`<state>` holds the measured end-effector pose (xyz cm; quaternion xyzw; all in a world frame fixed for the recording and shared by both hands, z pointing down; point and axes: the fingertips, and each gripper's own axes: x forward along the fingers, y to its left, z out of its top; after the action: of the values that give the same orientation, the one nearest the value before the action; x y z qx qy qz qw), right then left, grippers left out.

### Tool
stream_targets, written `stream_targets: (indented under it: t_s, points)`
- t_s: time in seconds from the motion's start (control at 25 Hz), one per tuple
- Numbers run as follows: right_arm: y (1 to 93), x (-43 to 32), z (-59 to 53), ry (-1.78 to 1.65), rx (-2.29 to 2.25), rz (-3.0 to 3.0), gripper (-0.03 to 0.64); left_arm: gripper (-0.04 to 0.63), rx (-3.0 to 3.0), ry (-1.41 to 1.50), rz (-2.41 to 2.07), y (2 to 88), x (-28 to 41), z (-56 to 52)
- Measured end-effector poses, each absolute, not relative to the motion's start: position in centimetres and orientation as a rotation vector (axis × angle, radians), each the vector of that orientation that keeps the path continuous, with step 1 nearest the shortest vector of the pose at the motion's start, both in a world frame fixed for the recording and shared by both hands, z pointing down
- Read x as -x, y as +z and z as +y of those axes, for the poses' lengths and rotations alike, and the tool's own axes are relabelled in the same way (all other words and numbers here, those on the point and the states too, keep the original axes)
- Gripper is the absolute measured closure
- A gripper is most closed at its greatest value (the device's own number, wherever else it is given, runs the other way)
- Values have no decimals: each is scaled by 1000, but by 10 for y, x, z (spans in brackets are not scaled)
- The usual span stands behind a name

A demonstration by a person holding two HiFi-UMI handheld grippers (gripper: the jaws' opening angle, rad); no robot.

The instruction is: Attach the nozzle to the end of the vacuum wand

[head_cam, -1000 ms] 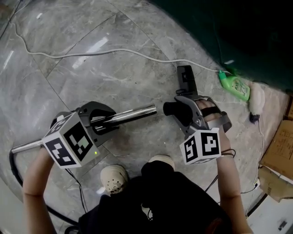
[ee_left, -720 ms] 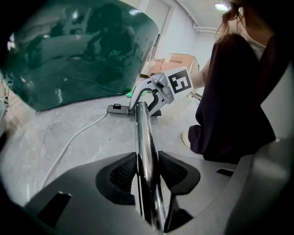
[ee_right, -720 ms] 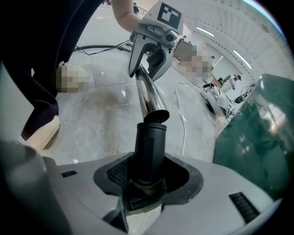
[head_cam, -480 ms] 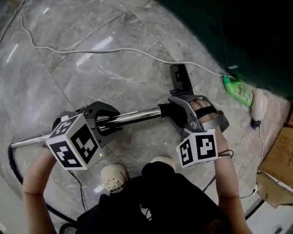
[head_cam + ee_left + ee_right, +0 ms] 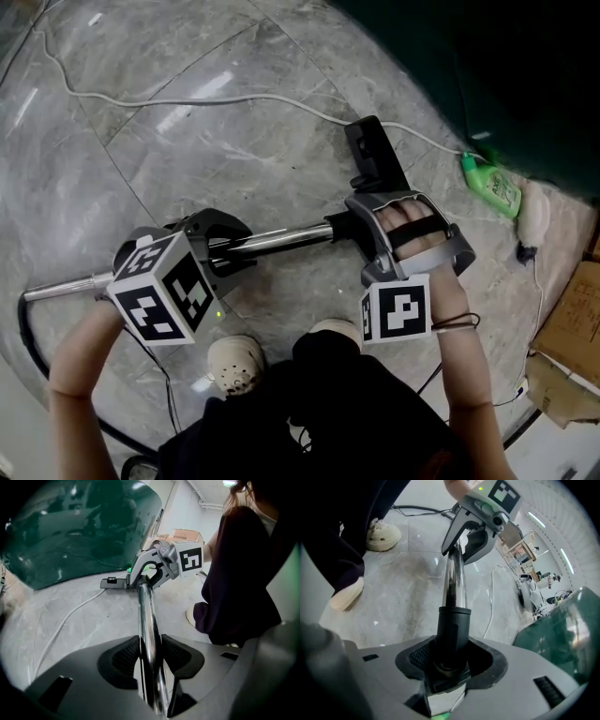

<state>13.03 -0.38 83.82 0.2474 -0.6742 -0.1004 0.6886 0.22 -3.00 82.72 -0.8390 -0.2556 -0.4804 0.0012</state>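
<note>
A chrome vacuum wand (image 5: 272, 241) lies level above the marble floor. My left gripper (image 5: 220, 251) is shut on it, the ribbed pads clamping the tube (image 5: 149, 620) from both sides. The black nozzle (image 5: 375, 159) has its round collar (image 5: 452, 625) slid over the wand's right end (image 5: 453, 578). My right gripper (image 5: 361, 230) is shut on that collar, and the flat nozzle head points away past it. In the left gripper view the right gripper (image 5: 154, 569) sits at the tube's far end. From the other side, the left gripper (image 5: 471, 531) shows further along the tube.
A white cable (image 5: 187, 101) snakes across the floor behind the wand. A green bottle (image 5: 489, 185) and cardboard (image 5: 572, 319) lie at the right. A large dark green shape (image 5: 487, 56) fills the top right. The person's shoes (image 5: 234, 361) and a black hose (image 5: 28, 347) are below.
The gap between nozzle and wand has closed: the collar moved left onto the tube's end. The right gripper has rolled, swinging the nozzle head further away.
</note>
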Motion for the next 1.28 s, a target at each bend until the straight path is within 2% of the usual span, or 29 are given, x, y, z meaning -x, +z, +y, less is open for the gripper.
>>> stream_targets:
  t_s: [0.36, 1.28]
  points:
    - [838, -120, -15, -276, -563, -1415, 420, 438, 2679, -1479, -660, 836, -4, -36]
    - [848, -107, -21, -310, -442, -1467, 419, 442, 2731, -1387, -662, 840, -7, -41]
